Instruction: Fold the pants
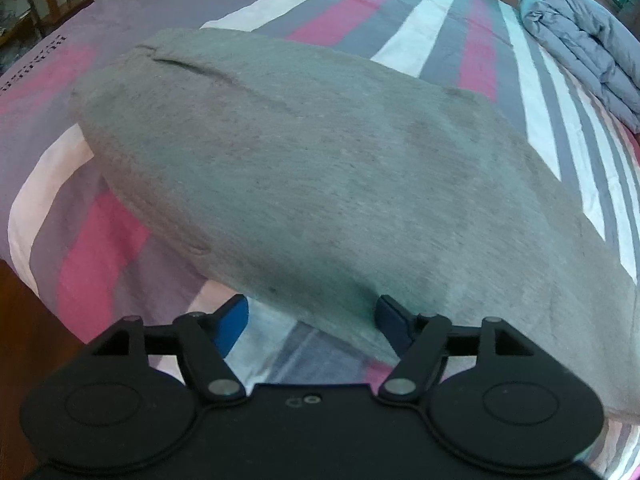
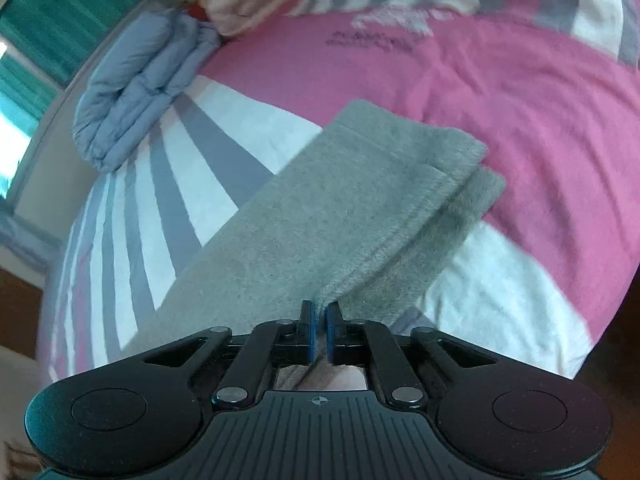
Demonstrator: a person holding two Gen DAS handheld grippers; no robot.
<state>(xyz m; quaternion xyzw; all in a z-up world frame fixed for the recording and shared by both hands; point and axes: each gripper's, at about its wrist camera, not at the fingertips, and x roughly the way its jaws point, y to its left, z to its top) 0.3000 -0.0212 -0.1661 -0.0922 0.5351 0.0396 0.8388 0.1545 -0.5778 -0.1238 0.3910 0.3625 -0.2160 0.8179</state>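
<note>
Pants (image 2: pixel 320 216): lying on bed (image 1: pixel 360 12); right gripper (image 2: pixel 319 320) pinching an edge, left gripper (image 1: pixel 312 312) gaping, empty; one-sided lift risks skewing fold.

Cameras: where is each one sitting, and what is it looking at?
Left wrist: sits on the left gripper, looking down at the grey pants on the striped bed; its open blue fingers show.
Right wrist: sits on the right gripper, shut on the pants' edge.
Both see the pants, bed and folded blue quilt.
</note>
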